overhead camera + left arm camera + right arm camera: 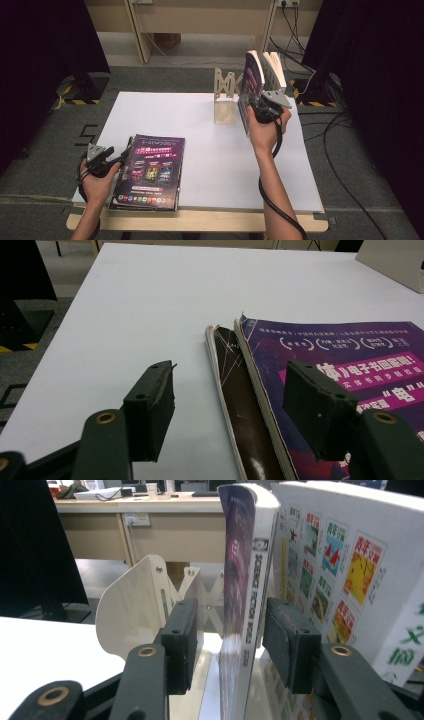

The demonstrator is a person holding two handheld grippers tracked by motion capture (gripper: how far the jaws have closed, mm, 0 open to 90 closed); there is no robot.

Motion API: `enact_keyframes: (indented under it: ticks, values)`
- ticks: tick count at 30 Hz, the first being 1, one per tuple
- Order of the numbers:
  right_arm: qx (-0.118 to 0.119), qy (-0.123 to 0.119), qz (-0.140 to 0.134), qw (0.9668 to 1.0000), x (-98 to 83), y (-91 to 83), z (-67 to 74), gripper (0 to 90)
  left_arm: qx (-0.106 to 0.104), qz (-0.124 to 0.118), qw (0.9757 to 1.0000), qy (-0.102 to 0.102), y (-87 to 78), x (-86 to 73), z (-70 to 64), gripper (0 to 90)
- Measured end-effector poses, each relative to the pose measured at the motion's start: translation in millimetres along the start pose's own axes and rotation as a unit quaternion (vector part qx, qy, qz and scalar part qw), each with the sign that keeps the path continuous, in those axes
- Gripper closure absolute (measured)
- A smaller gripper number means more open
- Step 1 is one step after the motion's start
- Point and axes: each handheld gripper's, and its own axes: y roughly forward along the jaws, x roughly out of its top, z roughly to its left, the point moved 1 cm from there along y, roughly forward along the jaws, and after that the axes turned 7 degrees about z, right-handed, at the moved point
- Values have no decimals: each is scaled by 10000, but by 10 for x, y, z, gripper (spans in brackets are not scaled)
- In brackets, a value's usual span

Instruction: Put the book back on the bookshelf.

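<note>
In the bookend rack [224, 102], two books stand; right tongs [227, 645] gape around the purple book [240, 580], unpressed. Left tongs [230, 410] gape empty.

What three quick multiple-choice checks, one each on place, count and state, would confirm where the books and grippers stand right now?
1. Where is the right gripper?
A. at the upright books by the bookend
B. over the flat stack
C. off the table

2. How many books stand upright at the bookend?
A. none
B. two
C. five

3. How do the right gripper's jaws stand?
A. clamped on the purple book
B. shut on nothing
C. apart, with the purple book between them

Answers: 1 A, the high view shows it at the standing books. 2 B, the purple book and a white book stand side by side. 3 C, gaps show beside both pads.
</note>
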Motion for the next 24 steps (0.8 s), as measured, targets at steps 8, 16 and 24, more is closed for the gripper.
enact_keyframes:
  ticks: [8,16,24]
  values:
    - [44,-38,92,9999,-84,-68,-7,570,-36,34,10000,-6,3,2,5,368]
    - [149,41,283,9995,-216,-149,-3,569,-71,62,10000,25,9,5,3,369]
    - [205,22,475,9987,-386,-177,50,568,-90,93,9999,47,15,7,0,373]
